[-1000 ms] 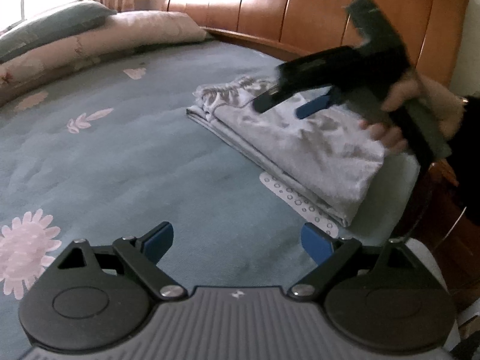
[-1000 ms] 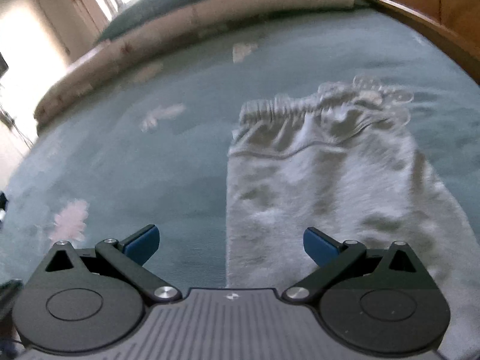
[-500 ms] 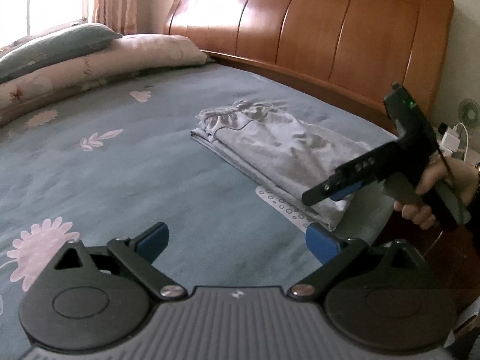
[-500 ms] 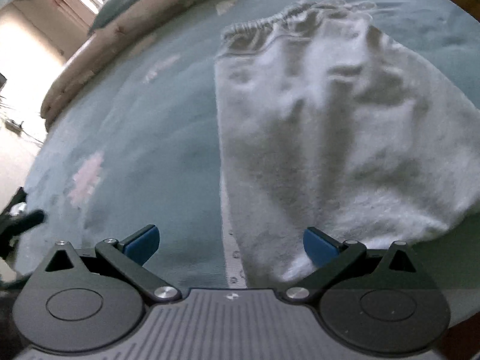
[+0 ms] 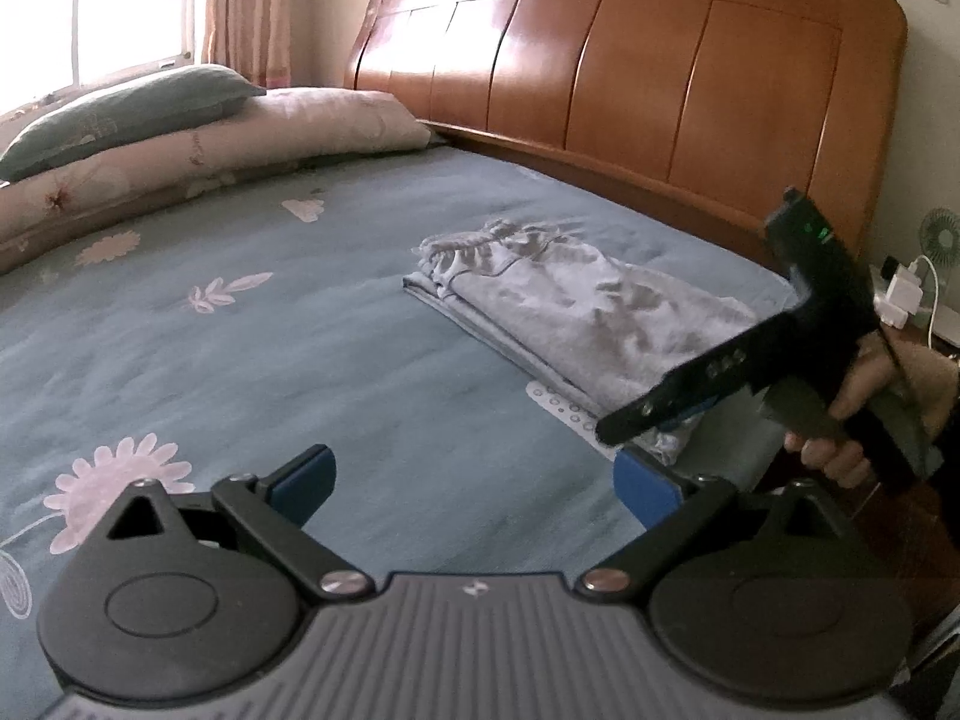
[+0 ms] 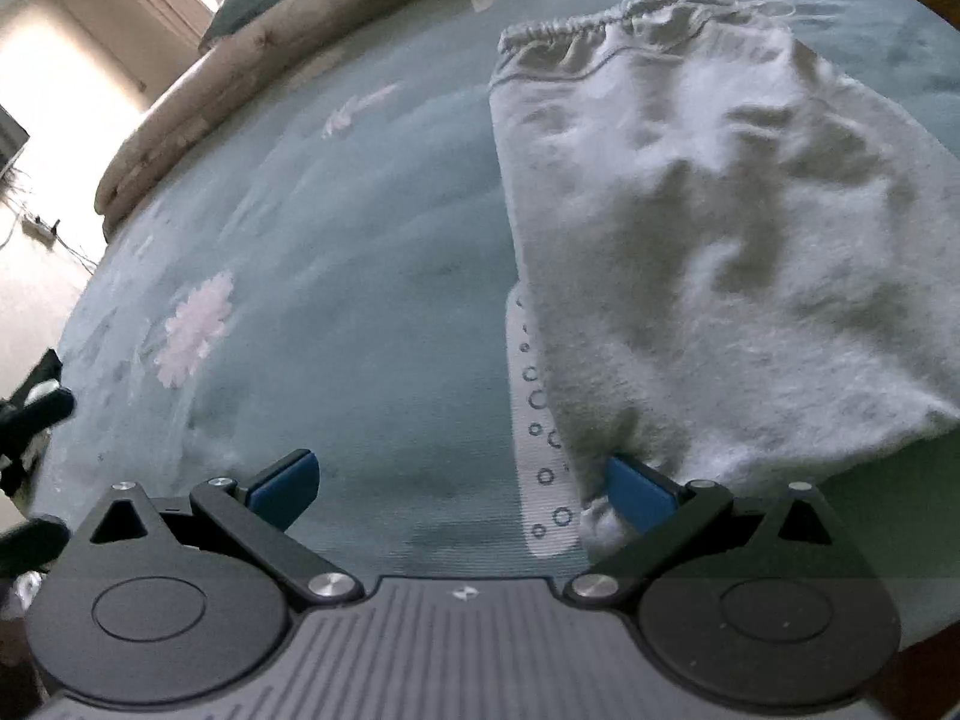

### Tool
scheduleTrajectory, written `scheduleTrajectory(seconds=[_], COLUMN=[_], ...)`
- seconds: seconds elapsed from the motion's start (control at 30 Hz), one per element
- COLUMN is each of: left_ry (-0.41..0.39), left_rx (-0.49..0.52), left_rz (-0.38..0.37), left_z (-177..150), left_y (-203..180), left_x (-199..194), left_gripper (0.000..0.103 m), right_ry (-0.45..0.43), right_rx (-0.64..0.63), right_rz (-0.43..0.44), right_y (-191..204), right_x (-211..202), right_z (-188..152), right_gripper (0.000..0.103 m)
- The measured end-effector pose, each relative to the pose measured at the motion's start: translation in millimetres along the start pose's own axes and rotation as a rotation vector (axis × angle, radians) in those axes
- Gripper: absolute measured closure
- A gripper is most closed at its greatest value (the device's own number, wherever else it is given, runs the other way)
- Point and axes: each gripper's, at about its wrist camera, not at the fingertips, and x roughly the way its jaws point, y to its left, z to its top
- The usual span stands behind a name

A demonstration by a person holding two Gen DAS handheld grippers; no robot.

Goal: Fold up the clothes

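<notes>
Grey trousers [image 5: 576,312] lie folded in a long stack on the blue flowered bedsheet [image 5: 300,330], waistband toward the headboard. My left gripper [image 5: 474,480] hovers open over bare sheet, short of the stack, nothing between its fingers. A hand holds my right gripper [image 5: 648,420] tilted down at the stack's near end. In the right wrist view the right gripper [image 6: 462,489] is open; its right finger [image 6: 636,489] sits at the near corner of the trousers [image 6: 720,240], the left finger over bare sheet. A white ring-patterned strip [image 6: 534,420] peeks out from under the stack.
A wooden headboard [image 5: 660,72] runs behind the stack. Pillows [image 5: 210,138] lie at the far left below a window. The bed's edge drops off just right of the trousers, beside a stand with a charger [image 5: 900,294] and a small fan.
The right gripper has come down from above the middle of the stack to its near end. The left gripper has drawn back and risen a little, its jaws slightly wider.
</notes>
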Motion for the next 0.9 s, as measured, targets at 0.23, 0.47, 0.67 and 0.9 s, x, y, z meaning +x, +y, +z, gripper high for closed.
scheduleTrajectory(seconds=[0.23,0.47,0.67,0.9], left_ry=[-0.02,-0.005,0.002,0.011], left_rx=[-0.016,-0.011,-0.011,-0.019], left_rz=[0.025,0.07,0.074,0.044], left_z=[-0.5,-1.6,1.4,-0.1], left_y=[4.2,4.2,3.8,1.7], left_x=[2.9,14.3,21.1,23.9], left_gripper=[0.002,0.001,0.001,0.001], right_ry=[-0.21,-0.188,-0.198,-0.067], right_rx=[0.01,0.271,0.234,0.106], right_rz=[-0.138,-0.212,-0.226,-0.085], right_y=[-36.3,-139.6,-122.7,-78.4], right_x=[-60.7,-61.1,-64.0,-32.7], right_z=[26.4,30.9,23.7,7.2], right_gripper=[0.0,0.0,0.0,0.0])
